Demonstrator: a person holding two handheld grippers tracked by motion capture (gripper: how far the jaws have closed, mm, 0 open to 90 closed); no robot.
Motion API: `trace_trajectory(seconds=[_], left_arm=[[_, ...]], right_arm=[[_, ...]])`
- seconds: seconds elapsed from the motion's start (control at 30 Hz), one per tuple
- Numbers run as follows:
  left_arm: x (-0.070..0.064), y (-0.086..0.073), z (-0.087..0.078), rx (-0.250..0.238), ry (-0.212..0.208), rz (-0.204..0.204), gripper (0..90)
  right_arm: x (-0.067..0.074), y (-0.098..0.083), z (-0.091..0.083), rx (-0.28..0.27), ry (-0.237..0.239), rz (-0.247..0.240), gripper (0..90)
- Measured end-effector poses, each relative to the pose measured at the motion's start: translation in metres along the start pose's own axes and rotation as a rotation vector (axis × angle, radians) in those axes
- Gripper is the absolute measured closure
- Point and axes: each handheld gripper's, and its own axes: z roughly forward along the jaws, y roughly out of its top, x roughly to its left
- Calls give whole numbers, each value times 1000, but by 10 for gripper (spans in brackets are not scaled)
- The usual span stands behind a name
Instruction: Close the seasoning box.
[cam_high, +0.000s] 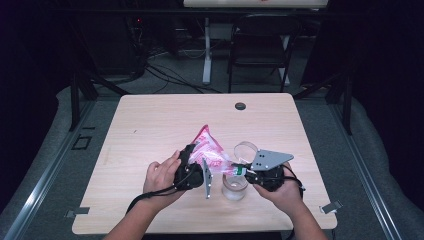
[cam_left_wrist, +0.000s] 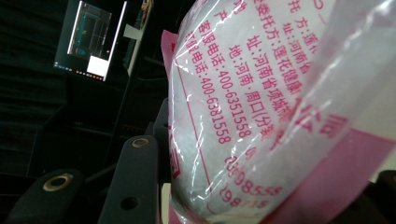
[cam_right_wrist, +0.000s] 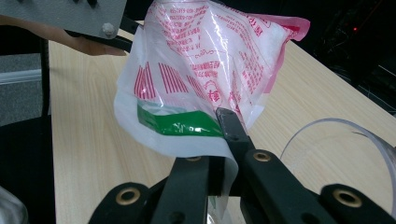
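Tabletop (cam_high: 150, 125): granule-filled plastic bag (cam_high: 210, 150), glass jar (cam_high: 234, 187)

The clear plastic bag (cam_right_wrist: 205, 70) is printed in pink-red: lines of characters and phone digits on one face, short vertical stripes on another, with solid pink edge bands (cam_left_wrist: 336, 182) and a bright green strip (cam_right_wrist: 180, 125) along its lower hem; white granules show through the film. The light wooden table (cam_high: 150, 125) is pale beige with a small dark round cap (cam_high: 240, 106). The see-through plastic cup (cam_high: 234, 187) is colourless. Both grippers have black jaws with brass-coloured rivets (cam_right_wrist: 128, 196) and grey metal plates (cam_high: 270, 160).
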Motion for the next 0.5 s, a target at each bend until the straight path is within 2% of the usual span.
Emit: trace_trajectory(seconds=[0.5], left_arm=[[1, 2, 0, -6, 9, 8, 617]], right_arm=[[-1, -1, -1, 3, -5, -3, 900]])
